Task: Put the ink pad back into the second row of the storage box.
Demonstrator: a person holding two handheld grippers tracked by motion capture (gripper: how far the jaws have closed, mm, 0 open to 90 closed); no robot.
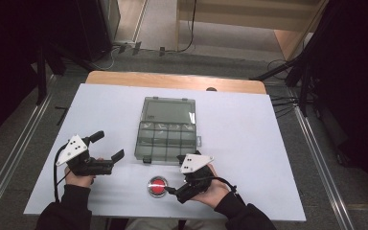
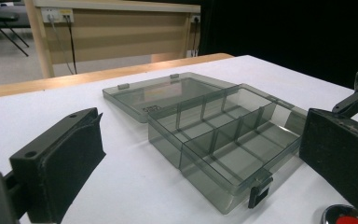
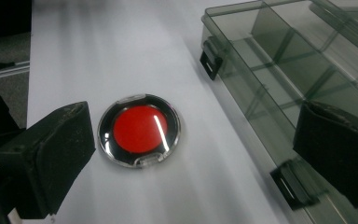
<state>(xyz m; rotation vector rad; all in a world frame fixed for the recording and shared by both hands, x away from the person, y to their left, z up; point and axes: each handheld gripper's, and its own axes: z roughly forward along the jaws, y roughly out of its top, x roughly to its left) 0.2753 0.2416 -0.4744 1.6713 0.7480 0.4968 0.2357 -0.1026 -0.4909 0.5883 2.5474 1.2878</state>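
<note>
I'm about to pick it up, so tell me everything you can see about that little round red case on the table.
The round case is a flat disc with a red centre, a black ring around it and a clear glossy rim that catches the light. Small tabs show at two opposite edges. It lies flat and closed on the white table, just in front of the open smoky organizer box, apart from it. The right gripper is open, not touching it.

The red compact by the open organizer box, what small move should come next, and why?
Probably lower the right gripper around the red compact: its jaws stand open with the compact lying flat between them, untouched, beside the open, empty organizer box.
</note>
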